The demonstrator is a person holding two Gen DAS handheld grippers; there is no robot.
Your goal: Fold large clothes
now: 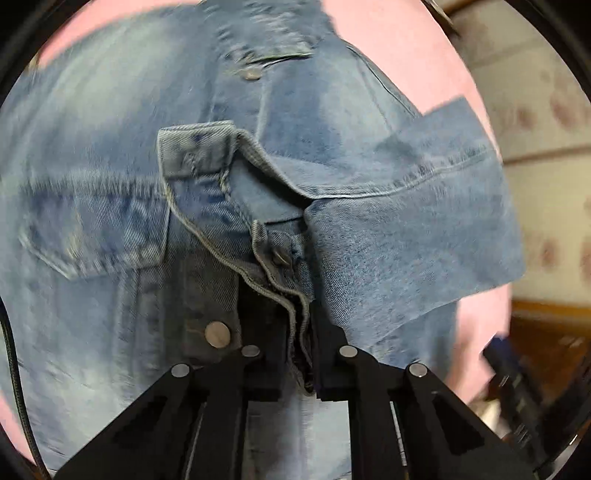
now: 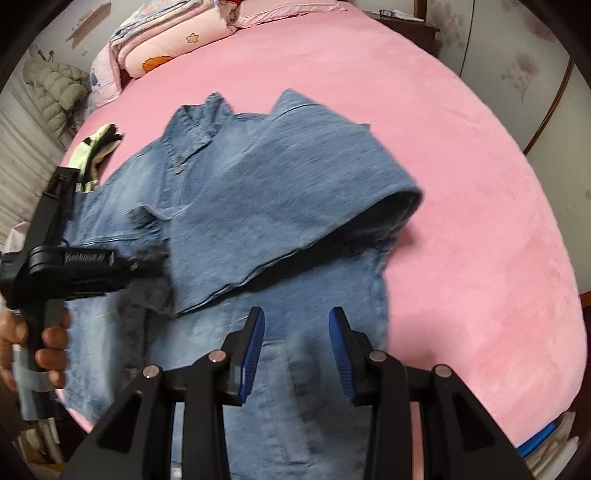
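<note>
A blue denim jacket (image 2: 258, 206) lies front-up on the pink bed (image 2: 461, 221), collar at the far end. Its right sleeve is folded across the chest. My left gripper (image 1: 301, 332) is shut on the jacket's sleeve cuff (image 1: 284, 258), a snap button just beyond the fingers; the jacket (image 1: 110, 147) fills that view. From the right wrist view the left gripper (image 2: 147, 258) reaches in from the left over the jacket's left side, held by a hand (image 2: 33, 347). My right gripper (image 2: 297, 325) is open and empty, its blue pads (image 2: 255, 347) hovering above the jacket's lower front.
Folded pink quilts and pillows (image 2: 166, 40) are stacked at the head of the bed. A small yellow-and-black garment (image 2: 96, 151) lies on the bed left of the jacket. A padded coat (image 2: 51, 88) sits off the far left. A dark nightstand (image 2: 406, 26) stands at the far right corner.
</note>
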